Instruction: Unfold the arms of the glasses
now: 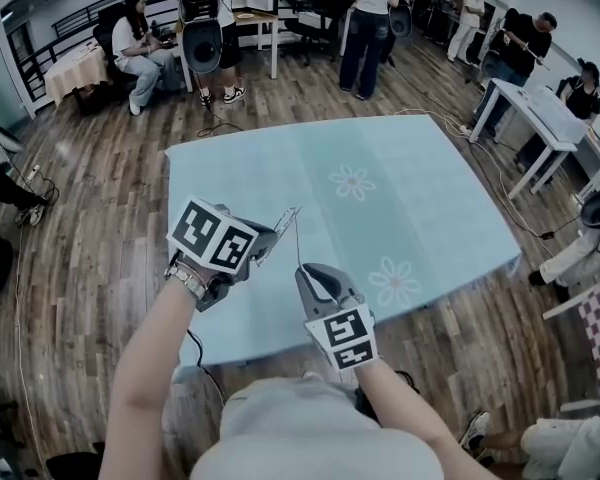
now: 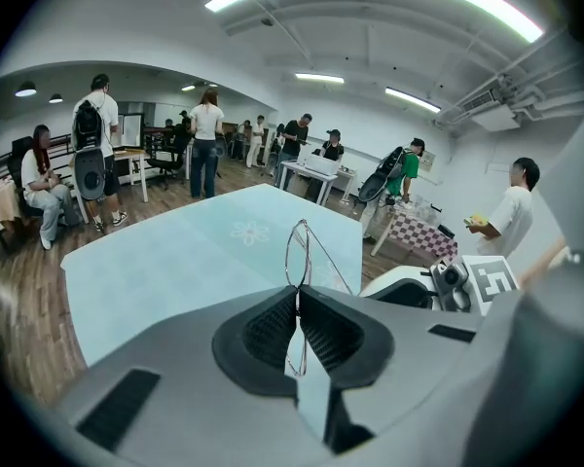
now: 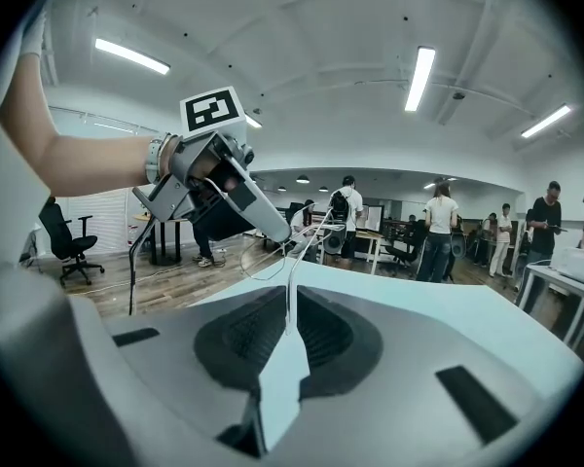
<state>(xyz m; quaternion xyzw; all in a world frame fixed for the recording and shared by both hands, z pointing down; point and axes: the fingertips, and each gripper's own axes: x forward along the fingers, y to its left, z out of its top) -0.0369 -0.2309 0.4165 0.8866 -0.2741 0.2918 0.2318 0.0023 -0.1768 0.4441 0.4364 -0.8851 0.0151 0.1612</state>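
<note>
The left gripper (image 2: 298,298) has its ribbed pads pressed narrow on the wire rim of the glasses (image 2: 297,253). The glasses stand edge-on and stick out past the fingertips, held clear above the table (image 1: 420,188). The right gripper (image 3: 290,309) is pinched on the end of one side arm (image 3: 291,278) of the same glasses — the thin rod runs up from its tips and bends toward the left gripper's tips, just beyond. The two sets of tips sit close together at an angle, the left tilted downward, the right nearer level. Behind each pair of jaws rides a marker cube (image 1: 212,235) printed with black-and-white squares. Behind the left cube, a bare forearm with a metal wristband (image 1: 187,280) reaches in from the lower left. Beyond the tips, the pale blue table carries white flower prints (image 1: 352,182).
</note>
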